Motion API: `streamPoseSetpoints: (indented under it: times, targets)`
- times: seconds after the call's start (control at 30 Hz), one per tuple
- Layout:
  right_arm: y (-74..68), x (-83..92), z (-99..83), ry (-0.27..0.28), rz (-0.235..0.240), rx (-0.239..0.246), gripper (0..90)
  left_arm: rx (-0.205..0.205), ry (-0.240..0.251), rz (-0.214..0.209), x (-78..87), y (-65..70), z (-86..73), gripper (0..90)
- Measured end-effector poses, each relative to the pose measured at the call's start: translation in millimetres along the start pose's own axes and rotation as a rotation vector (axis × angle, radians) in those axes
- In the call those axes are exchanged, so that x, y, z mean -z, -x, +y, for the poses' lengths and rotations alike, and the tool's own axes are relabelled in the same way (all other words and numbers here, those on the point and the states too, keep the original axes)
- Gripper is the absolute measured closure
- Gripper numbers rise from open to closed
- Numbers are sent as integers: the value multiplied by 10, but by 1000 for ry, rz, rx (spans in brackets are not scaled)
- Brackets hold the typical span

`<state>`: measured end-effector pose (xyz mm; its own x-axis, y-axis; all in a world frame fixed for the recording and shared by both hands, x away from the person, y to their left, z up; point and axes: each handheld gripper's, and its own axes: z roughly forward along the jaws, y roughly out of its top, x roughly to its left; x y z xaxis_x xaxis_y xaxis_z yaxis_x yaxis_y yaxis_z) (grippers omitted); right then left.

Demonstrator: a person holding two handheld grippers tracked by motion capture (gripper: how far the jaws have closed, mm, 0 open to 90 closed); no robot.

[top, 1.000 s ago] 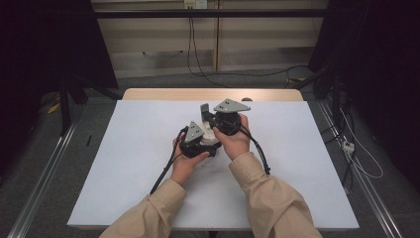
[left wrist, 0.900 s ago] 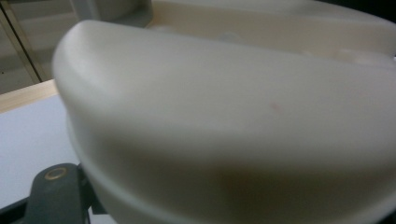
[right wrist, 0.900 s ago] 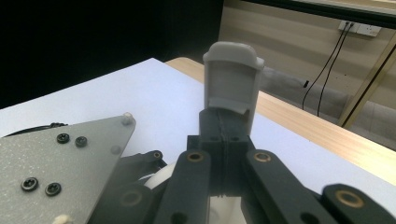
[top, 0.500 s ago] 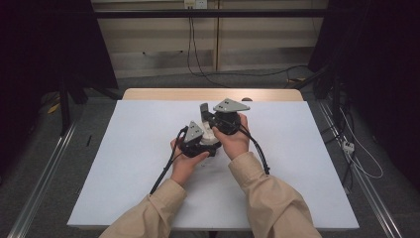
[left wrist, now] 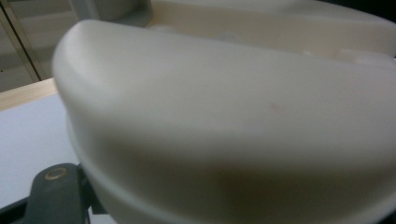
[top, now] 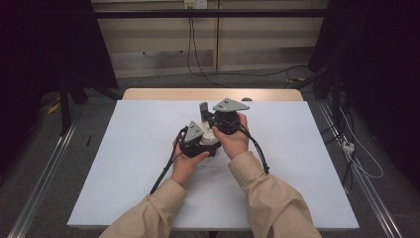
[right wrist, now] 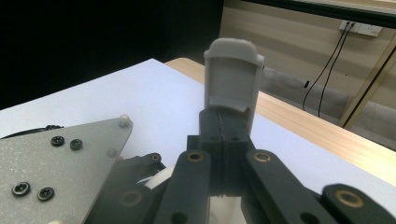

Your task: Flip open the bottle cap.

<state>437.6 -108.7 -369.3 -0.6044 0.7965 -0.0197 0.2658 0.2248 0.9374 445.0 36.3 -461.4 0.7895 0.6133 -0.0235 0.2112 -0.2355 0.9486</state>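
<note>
Nothing moved; cream object (left wrist: 224,121) blocking left gripper (top: 198,141)

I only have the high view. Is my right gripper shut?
Observer: Yes. In the right gripper view, the right gripper has its jaws pressed together with nothing between them.
Operator: What's in front of the left gripper?
Observer: A cream piece, blurred, right up against its camera.
Operator: Is it gripped?
Observer: I cannot tell. One black jaw shows at the lower left, just under the piece.
</note>
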Motion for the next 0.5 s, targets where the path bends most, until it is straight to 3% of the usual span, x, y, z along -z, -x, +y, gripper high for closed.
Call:
streamPoseSetpoints:
  times: [0.33, 0.37, 0.4, 0.43, 0.5]
  targets:
    - [14, -39, 24, -8, -2, 5, 900, -4, 0, 4, 0, 0, 1, 185]
    - [16, -45, 26, -10, -3, 5, 900, -27, -4, 6, 3, -15, 5, 186]
    - [18, -52, 28, -9, -4, 6, 900, -3, -1, 5, 0, 1, 0, 186]
    - [20, -58, 32, -12, -5, 7, 900, -6, -3, -24, -8, -8, 1, 186]
    - [23, -67, 38, -12, -3, 1, 900, -1, -1, 5, 1, 0, 1, 186]
